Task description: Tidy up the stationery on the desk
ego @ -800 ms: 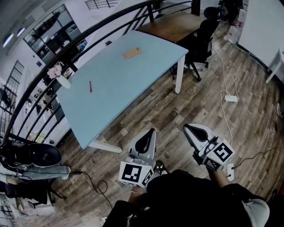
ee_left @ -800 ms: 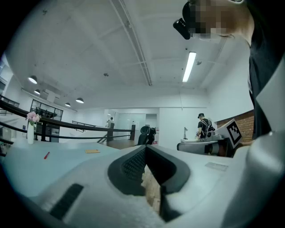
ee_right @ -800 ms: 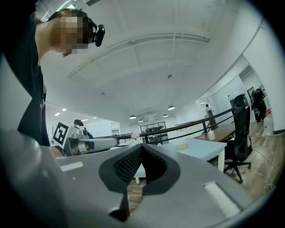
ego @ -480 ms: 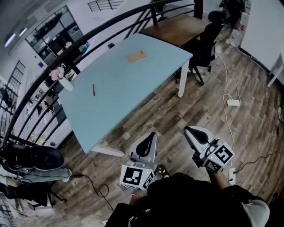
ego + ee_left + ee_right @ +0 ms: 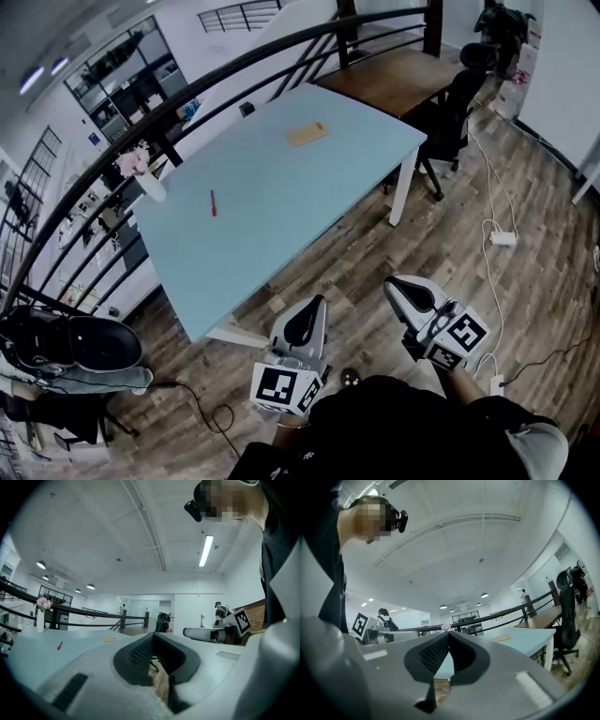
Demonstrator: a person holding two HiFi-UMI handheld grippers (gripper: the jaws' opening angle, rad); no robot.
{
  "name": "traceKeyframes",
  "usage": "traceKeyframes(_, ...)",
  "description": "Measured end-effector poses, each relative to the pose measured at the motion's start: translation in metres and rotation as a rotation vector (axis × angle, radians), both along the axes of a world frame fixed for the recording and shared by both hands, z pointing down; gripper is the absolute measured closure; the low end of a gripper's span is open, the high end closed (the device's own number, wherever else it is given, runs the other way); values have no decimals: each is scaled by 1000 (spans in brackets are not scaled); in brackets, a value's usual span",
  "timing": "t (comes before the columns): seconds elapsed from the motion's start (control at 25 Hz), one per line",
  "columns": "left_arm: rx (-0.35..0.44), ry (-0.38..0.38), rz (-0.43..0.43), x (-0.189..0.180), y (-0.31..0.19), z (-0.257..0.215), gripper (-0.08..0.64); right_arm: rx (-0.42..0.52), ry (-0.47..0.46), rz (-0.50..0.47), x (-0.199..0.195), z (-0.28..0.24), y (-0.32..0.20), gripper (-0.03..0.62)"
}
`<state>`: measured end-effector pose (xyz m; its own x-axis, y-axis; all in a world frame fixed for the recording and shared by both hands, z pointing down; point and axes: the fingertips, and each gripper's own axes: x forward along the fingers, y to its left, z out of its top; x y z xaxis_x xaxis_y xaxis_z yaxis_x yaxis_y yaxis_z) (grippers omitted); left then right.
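A light blue desk [image 5: 281,202] stands ahead of me. On it lie a red pen [image 5: 213,202] toward the left and a tan flat case [image 5: 307,133] near the far side. The same desk [image 5: 33,641] shows in the left gripper view with the red pen [image 5: 59,645] and tan case [image 5: 109,639]. My left gripper [image 5: 310,309] and right gripper [image 5: 401,286] hover over the wooden floor, short of the desk's near edge. Both are shut and hold nothing. The right gripper view shows the desk [image 5: 520,639] and the tan case [image 5: 503,638].
A white vase with pink flowers [image 5: 142,174] stands at the desk's left corner. A black railing [image 5: 187,103] runs behind the desk. A black office chair [image 5: 459,103] sits by a brown table [image 5: 394,80] at right. A power strip and cable [image 5: 502,238] lie on the floor.
The view has shifted so the desk sits lower and nearer in the head view. Both grippers stay shut in much the same place in front of me.
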<state>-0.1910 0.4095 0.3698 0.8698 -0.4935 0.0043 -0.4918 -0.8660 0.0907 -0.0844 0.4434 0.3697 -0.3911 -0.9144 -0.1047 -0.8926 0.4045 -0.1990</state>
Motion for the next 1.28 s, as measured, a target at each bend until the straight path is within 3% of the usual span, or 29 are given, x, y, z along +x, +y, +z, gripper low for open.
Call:
traceKeyframes(0.56,-31,-23,48,-23,-23,9,563,-60,1,-14,-28,3,-37,584)
traceKeyframes(1.0,-46,-23,-87,-35,-60,11,563,-44,10,-133,-30,2,-85,584)
traceKeyframes(1.28,-58,-52,-145,-14,-85,13,563,-66,-15,-191,-9,8,-118,586)
